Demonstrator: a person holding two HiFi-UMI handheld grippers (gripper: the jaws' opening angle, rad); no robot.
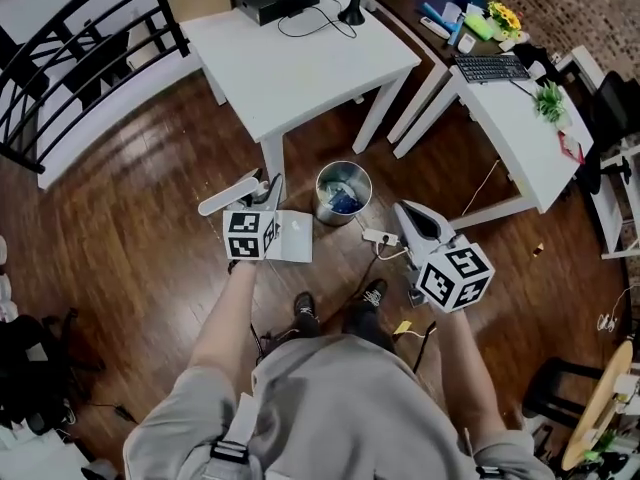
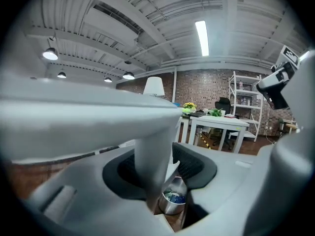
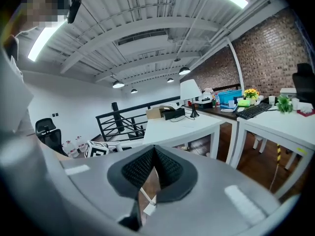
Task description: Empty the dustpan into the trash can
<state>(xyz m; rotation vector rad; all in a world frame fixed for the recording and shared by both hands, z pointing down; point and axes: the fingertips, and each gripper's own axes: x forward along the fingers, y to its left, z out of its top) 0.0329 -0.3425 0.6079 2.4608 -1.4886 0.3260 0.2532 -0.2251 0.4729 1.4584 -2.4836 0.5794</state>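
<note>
In the head view my left gripper (image 1: 272, 190) is shut on a white dustpan (image 1: 290, 236), whose long handle (image 1: 228, 193) sticks out to the left. The round metal trash can (image 1: 343, 190) stands on the wood floor just right of the dustpan, with blue and pale rubbish inside. In the left gripper view the dustpan (image 2: 98, 117) fills the upper left, a white stem of it is clamped between the jaws of the left gripper (image 2: 157, 181), and the can (image 2: 173, 203) shows below them. My right gripper (image 1: 405, 211) hovers right of the can, shut and empty; its right gripper view (image 3: 152, 166) shows the pads meeting.
A white table (image 1: 300, 58) stands right behind the can and a second white desk (image 1: 510, 128) at the right. A power strip (image 1: 378, 236) with cables lies on the floor between the can and my right gripper. Black railing (image 1: 80, 58) runs along the far left.
</note>
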